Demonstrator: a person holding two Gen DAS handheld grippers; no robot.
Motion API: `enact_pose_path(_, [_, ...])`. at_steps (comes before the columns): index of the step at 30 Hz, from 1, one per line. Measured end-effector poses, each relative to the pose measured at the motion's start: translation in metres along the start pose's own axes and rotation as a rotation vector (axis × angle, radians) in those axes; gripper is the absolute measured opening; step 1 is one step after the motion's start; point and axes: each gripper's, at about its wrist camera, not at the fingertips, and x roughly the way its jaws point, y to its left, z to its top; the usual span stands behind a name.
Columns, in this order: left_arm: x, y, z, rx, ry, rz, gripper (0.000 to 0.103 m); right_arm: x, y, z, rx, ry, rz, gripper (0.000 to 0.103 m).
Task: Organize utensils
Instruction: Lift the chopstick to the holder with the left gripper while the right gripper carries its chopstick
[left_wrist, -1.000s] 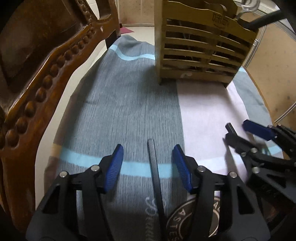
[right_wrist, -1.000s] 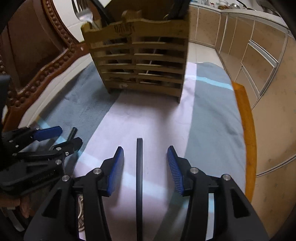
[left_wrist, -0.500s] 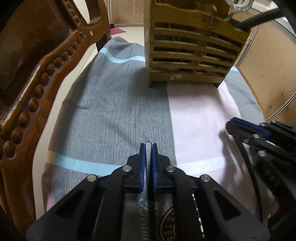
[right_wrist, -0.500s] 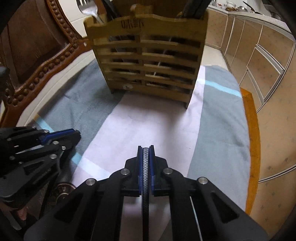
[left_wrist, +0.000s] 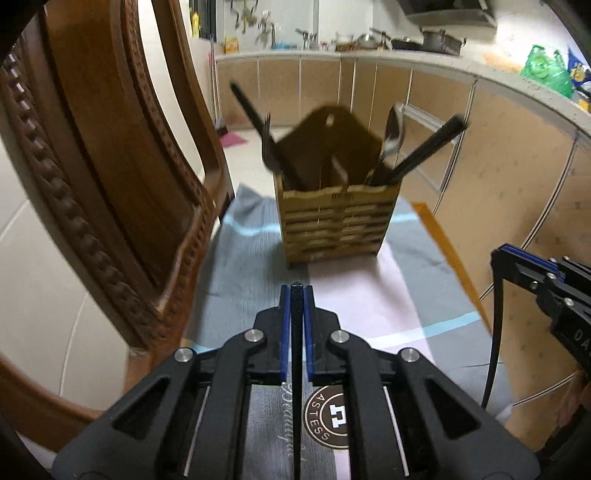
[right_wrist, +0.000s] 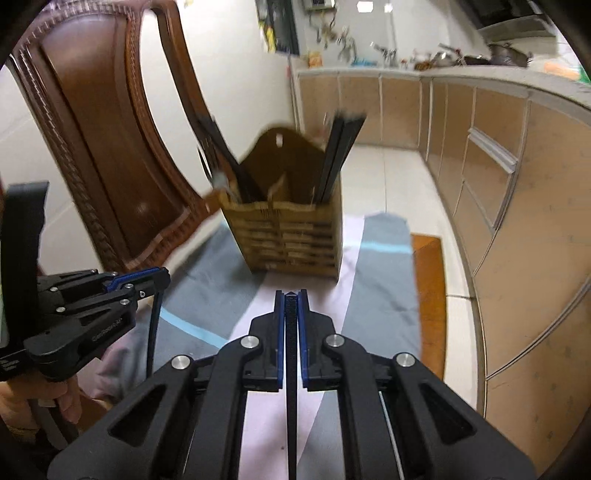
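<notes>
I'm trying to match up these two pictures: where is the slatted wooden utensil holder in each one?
Left wrist view: the slatted wooden utensil holder stands upper centre, beyond the left gripper, which grips a thin black chopstick.
Right wrist view: the holder sits centre, slightly left, beyond the right gripper.
Shared landmark: the carved brown wooden chair back, left of the holder in both.

your table (left_wrist: 439, 236) shows only an orange wood edge at centre right; a grey, pink and pale-blue striped cloth (left_wrist: 240, 266) covers it; the slatted wooden holder (left_wrist: 336, 225) stands on the cloth, centre frame
</notes>
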Motion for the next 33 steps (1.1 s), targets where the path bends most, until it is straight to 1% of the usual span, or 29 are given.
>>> enact_pose_path(3, [-0.026,0.001,0.005,-0.009,-0.050,-0.018,0.006,-0.026,0.004,0.003,-0.002,-0.054,-0.010,0.007])
enact_pose_path(7, [-0.055,0.014,0.011,-0.040,-0.100,-0.035,0.006,-0.052,0.008,0.012,-0.003,-0.112,-0.022,0.007])
enact_pose_path(10, [-0.079,0.022,0.017,-0.063,-0.148,-0.047,0.006,-0.068,0.012,0.025,0.009,-0.161,-0.024,0.007])
enact_pose_path(14, [-0.101,0.037,0.022,-0.104,-0.198,-0.057,0.006,-0.082,0.021,0.062,0.014,-0.232,-0.020,0.007])
enact_pose_path(18, [-0.112,0.051,0.024,-0.138,-0.236,-0.069,0.006,-0.086,0.030,0.118,0.003,-0.316,-0.042,0.007])
enact_pose_path(20, [-0.115,0.059,0.025,-0.153,-0.250,-0.069,0.006,-0.085,0.033,0.141,-0.001,-0.351,-0.070,0.007])
enact_pose_path(22, [-0.114,0.063,0.024,-0.163,-0.249,-0.068,0.006,-0.073,0.032,0.164,0.002,-0.367,-0.104,0.007])
enact_pose_path(25, [-0.113,0.068,0.023,-0.169,-0.246,-0.071,0.006,-0.050,0.024,0.184,0.041,-0.376,-0.128,0.007])
enact_pose_path(30, [-0.109,0.072,0.021,-0.170,-0.239,-0.068,0.006,-0.011,0.006,0.193,0.098,-0.391,-0.167,0.007])
enact_pose_path(32, [-0.106,0.073,0.021,-0.174,-0.234,-0.063,0.006,0.003,0.000,0.191,0.125,-0.376,-0.165,0.007])
enact_pose_path(33, [-0.104,0.075,0.020,-0.176,-0.229,-0.061,0.006,0.012,-0.006,0.185,0.151,-0.361,-0.150,0.007])
